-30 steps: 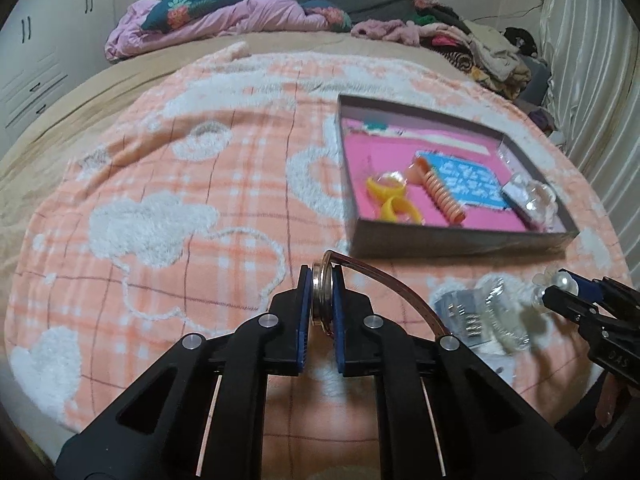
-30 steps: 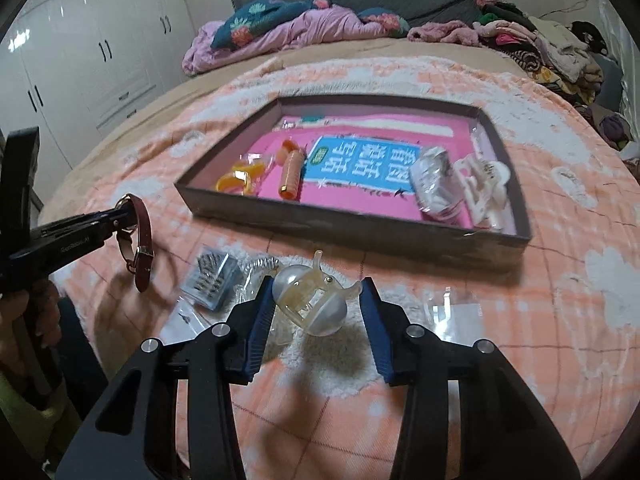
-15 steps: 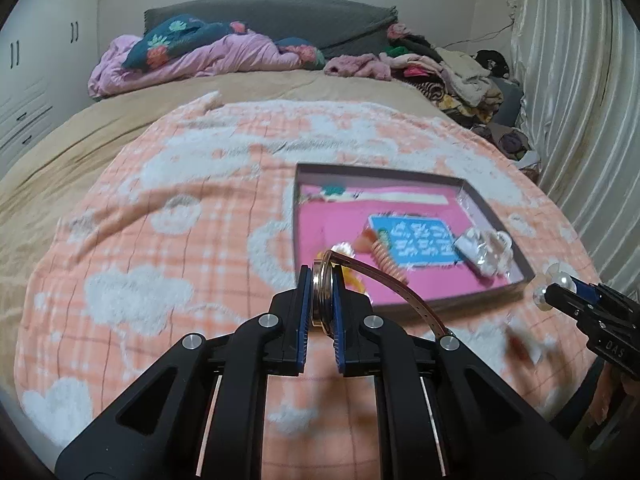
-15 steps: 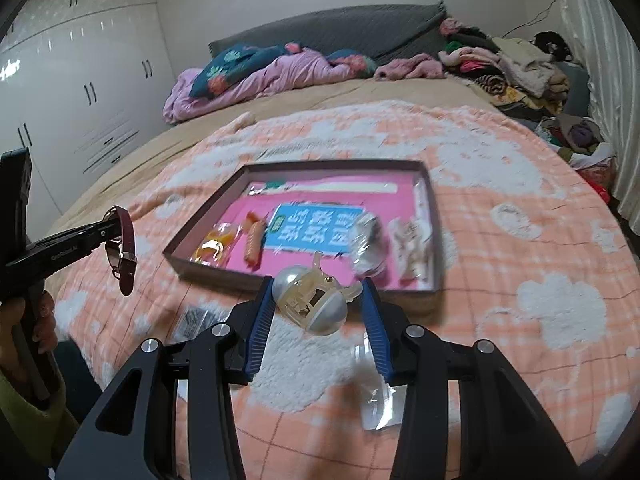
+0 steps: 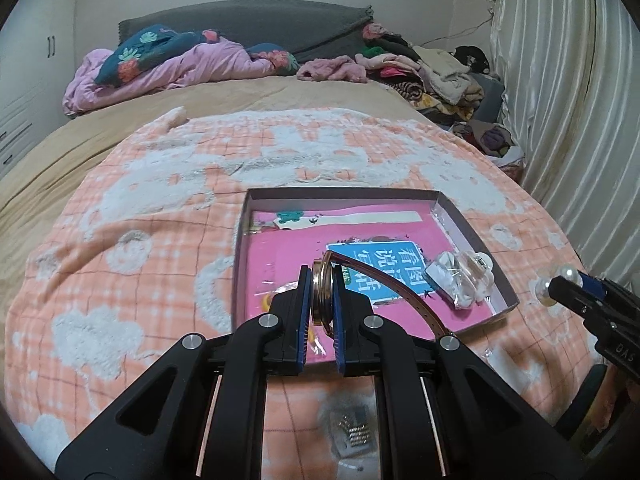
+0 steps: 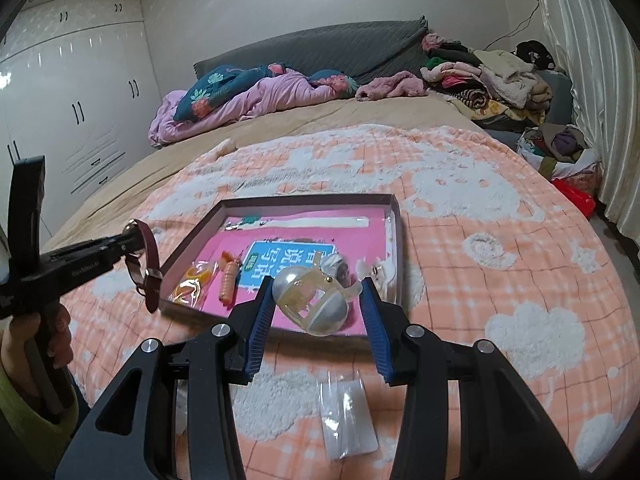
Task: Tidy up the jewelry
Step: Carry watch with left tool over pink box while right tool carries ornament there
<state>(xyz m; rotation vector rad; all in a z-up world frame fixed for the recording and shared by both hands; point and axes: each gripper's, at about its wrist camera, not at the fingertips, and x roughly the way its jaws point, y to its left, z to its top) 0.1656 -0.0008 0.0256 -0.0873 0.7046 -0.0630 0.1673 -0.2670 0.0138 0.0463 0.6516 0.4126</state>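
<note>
Left gripper (image 5: pixel 321 296): pinching a watch (image 5: pixel 320 300) edge-on above the tray's near rim.
Right gripper (image 6: pixel 316 300): clamped on a pearl hair claw (image 6: pixel 314 300).
Blanket (image 5: pixel 140 240): clear packet (image 6: pixel 348 420) at 6 o'clock.
Tray (image 6: pixel 192 236): orange rings (image 6: pixel 188 284), coil (image 6: pixel 229 284), blue card (image 6: pixel 280 256), clear clips (image 5: pixel 460 276).

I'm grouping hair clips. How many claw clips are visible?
2: one clip gripped by the right gripper; one clear clip lying in the box, at its right side. The wrapped packet beside it might hide another.
</note>
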